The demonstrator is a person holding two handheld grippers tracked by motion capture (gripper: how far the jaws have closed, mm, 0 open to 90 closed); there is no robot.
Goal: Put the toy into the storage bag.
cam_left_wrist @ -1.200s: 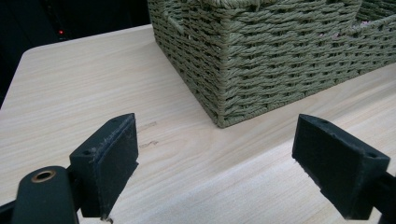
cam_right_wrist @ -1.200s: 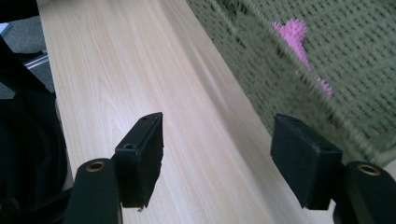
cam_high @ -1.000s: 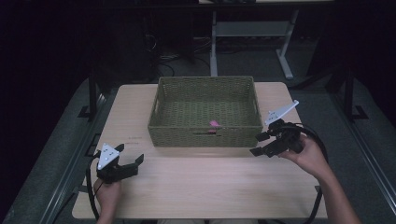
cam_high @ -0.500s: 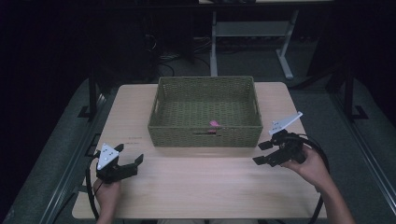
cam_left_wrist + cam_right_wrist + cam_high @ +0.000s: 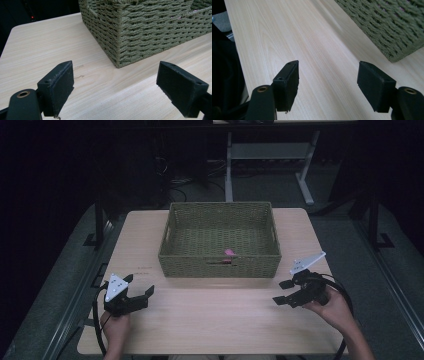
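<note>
A green woven basket (image 5: 220,265) stands at the middle of the light wooden table (image 5: 210,320). Something small and pink (image 5: 229,253) lies inside it near the front wall. My left gripper (image 5: 139,286) rests open at the table's front left, jaws aimed toward the basket's left front corner (image 5: 117,63). My right gripper (image 5: 283,292) is open at the front right, low over the table, with its jaws turned to the left and the basket's right front corner (image 5: 397,58) beside it. Bare wood shows between both pairs of jaws (image 5: 113,90) (image 5: 328,82).
A dark floor surrounds the table, with a white desk frame (image 5: 265,155) behind it. Black cables (image 5: 345,305) trail from each gripper to the table's near edge. Open tabletop lies in front of the basket, between the two grippers.
My right gripper has come down and toward the near edge, away from the basket's right side. The left gripper has stayed put.
</note>
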